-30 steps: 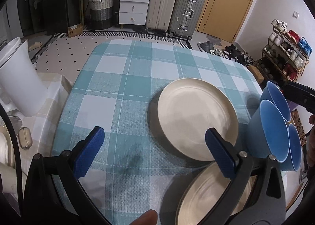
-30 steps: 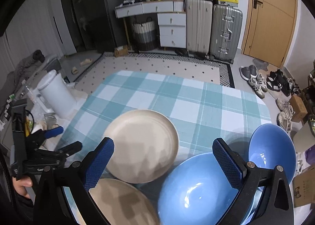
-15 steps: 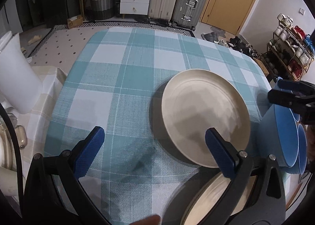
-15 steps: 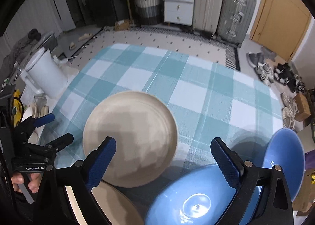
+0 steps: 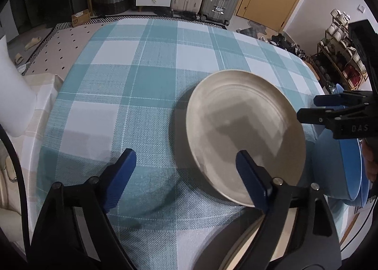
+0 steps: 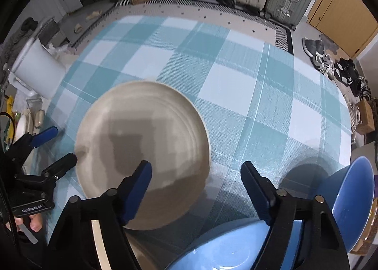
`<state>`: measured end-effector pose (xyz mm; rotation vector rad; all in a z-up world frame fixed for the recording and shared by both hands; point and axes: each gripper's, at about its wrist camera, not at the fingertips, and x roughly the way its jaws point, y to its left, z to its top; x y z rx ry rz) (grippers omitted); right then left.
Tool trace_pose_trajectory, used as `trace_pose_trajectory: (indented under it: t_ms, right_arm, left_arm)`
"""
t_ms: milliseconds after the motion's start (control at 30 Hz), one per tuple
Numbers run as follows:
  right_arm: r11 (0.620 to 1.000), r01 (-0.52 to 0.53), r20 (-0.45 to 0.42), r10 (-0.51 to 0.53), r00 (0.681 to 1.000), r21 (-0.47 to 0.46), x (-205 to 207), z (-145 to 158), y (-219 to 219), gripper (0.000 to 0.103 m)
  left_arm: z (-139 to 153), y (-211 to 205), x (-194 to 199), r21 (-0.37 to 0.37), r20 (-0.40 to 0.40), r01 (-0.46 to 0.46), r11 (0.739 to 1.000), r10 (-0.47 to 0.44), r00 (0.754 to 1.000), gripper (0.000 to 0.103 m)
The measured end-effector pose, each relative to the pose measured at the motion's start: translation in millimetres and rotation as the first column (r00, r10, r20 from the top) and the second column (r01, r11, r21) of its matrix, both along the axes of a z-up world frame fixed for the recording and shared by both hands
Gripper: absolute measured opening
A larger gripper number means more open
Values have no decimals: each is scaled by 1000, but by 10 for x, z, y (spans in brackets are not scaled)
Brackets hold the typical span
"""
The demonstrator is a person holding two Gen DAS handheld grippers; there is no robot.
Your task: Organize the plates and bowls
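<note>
Table [image 5: 151,85]: covered in a teal-and-white check cloth, bearing all the crockery.

Beige plate [image 5: 245,137]: lies flat on the cloth toward the near right of the table, nothing on it. A second beige plate [image 5: 278,234] sits nearer the person, mostly hidden behind the left tool; whether the two rims overlap I cannot tell.

Blue bowls: one large blue bowl [image 6: 226,246] close under the right tool, a smaller blue bowl [image 6: 349,201] just beside it at the table's right edge.

Left gripper [image 5: 184,168]: fingers spread wide, holding nothing, hovering over the near rim of the flat plate with one pad above the plate and one above bare cloth.

Right gripper [image 6: 196,182]: likewise splayed and empty, poised between that plate and the large bowl.

Step in hand, as I judge it: approach, no piece yet gripped; sorting looks barely begun. The next move likely calls for one tool to drop to a plate rim, straddle the edge, close, and lift it onto its twin.
</note>
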<state>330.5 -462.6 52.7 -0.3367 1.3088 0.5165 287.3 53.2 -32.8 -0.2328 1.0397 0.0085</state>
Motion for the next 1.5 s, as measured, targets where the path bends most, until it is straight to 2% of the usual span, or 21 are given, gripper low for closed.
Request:
trace_pose_trajectory:
  t_ms: [233, 467, 567, 700, 900, 1200, 1500]
  right_arm:
    - [1000, -18, -34, 17, 999, -21, 55, -167, 43, 65]
    - [998, -34, -81, 31, 996, -44, 91, -305, 54, 56]
    - [998, -48, -88, 44, 995, -48, 73, -342, 74, 50]
    - [997, -63, -91, 58, 994, -54, 51, -368, 94, 41]
    - [995, -73, -84, 67, 994, -68, 35, -370, 89, 32]
    - [990, -93, -40, 89, 995, -109, -31, -366, 92, 14]
    - [991, -94, -9, 94, 996, -98, -86, -284, 77, 13]
  left_arm:
    - [-154, -28, 82, -4, -31, 9, 1000, -9, 999, 79]
    - [-247, -90, 120, -7, -53, 27, 1000, -27, 998, 67]
    - [-271, -112, 119, -11, -56, 39, 999, -40, 998, 59]
    - [-274, -134, 105, -6, -53, 50, 999, -50, 997, 40]
    - [-255, -172, 83, 8, -43, 71, 997, -71, 997, 18]
    - [-228, -178, 58, 25, -29, 66, 997, -66, 997, 15]
    - [-144, -167, -9, 47, -5, 51, 998, -50, 999, 15]
